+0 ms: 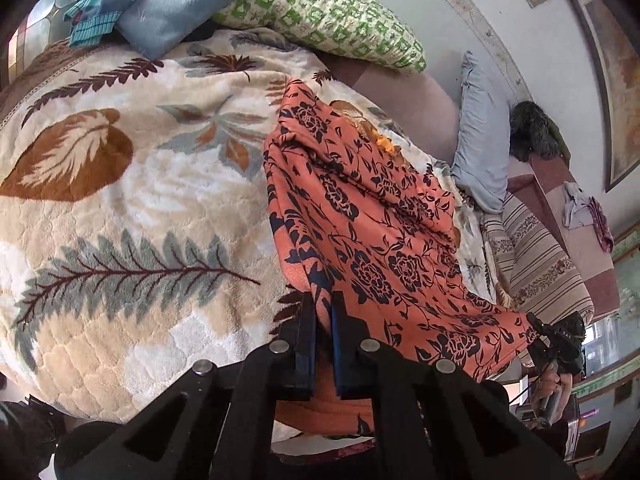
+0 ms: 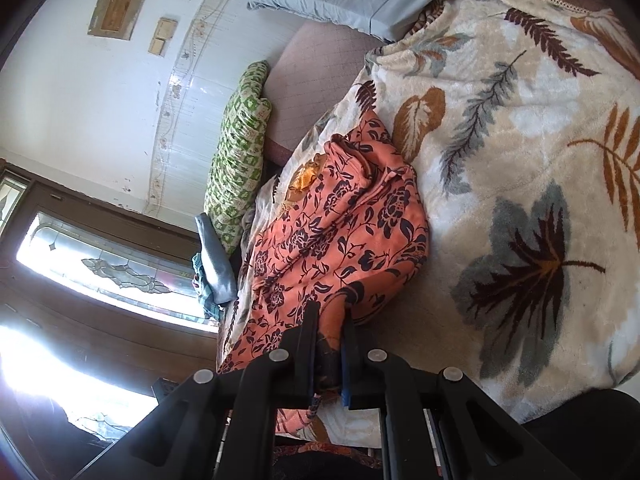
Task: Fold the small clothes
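Both jaws pinch the orange floral garment (image 1: 372,216): left gripper (image 1: 323,320), right gripper (image 2: 331,332). Lift evenly, keep its near edge taut, clear of the blanket (image 1: 120,168).

White wall (image 2: 80,100), leaf-patterned blanket (image 1: 120,200) on the bed; green pillow (image 1: 320,12); bright stained-glass window (image 2: 112,272)

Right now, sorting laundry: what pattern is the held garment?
Orange garment with dark navy flowers; left wrist view.
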Demonstrator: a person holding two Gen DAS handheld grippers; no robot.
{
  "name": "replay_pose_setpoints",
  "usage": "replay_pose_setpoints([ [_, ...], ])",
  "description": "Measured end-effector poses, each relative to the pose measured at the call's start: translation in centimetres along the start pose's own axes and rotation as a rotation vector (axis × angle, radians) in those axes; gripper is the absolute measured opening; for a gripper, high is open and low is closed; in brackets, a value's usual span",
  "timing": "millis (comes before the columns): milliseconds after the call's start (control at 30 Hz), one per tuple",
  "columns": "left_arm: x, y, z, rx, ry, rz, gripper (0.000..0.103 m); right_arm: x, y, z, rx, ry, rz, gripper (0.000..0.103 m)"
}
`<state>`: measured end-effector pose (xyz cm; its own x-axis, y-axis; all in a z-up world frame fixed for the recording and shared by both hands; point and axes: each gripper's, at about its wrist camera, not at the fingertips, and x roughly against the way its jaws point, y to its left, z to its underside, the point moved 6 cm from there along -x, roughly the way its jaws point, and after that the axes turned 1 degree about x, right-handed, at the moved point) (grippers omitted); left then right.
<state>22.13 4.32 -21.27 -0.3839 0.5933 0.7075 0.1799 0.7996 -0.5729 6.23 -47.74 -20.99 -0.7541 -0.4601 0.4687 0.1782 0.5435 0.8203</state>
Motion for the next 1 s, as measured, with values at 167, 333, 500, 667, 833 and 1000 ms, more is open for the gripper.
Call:
replay_pose_setpoints([
  [167, 0.8, -1.1, -1.5, -0.016, -0.018, 0.031, 0.006, 0.3, 1.2, -0.7, 0.019, -0.006, -0.004, 0.009],
  [333, 0.9, -1.8, -4.6, -0.009, -0.037, 0.055, 0.006, -0.6, 2.7, -3.4, 0.039, -0.017, -0.009, 0.009],
  [500, -0.2, -2.2, -9.9, 0.006, -0.057, 0.048, 0.006, -3.0, 3.5, -7.9, 0.045, -0.035, -0.017, 0.009],
  [667, -4.0, -2.0, -15.8, 0.022, -0.039, 0.025, 0.006, -7.7, 2.9, -13.8, 0.026, -0.041, 0.001, 0.009],
  [833, -9.5, -1.8, -22.3, 0.041, -0.016, -0.017, 0.006, -14.4, 0.6, -19.9, -0.017, -0.028, 0.057, 0.009],
  [1000, -16.0, -0.6, -27.9, 0.044, -0.005, -0.071, 0.006, -20.9, -2.7, -25.9, -0.103, -0.041, 0.054, 0.009],
])
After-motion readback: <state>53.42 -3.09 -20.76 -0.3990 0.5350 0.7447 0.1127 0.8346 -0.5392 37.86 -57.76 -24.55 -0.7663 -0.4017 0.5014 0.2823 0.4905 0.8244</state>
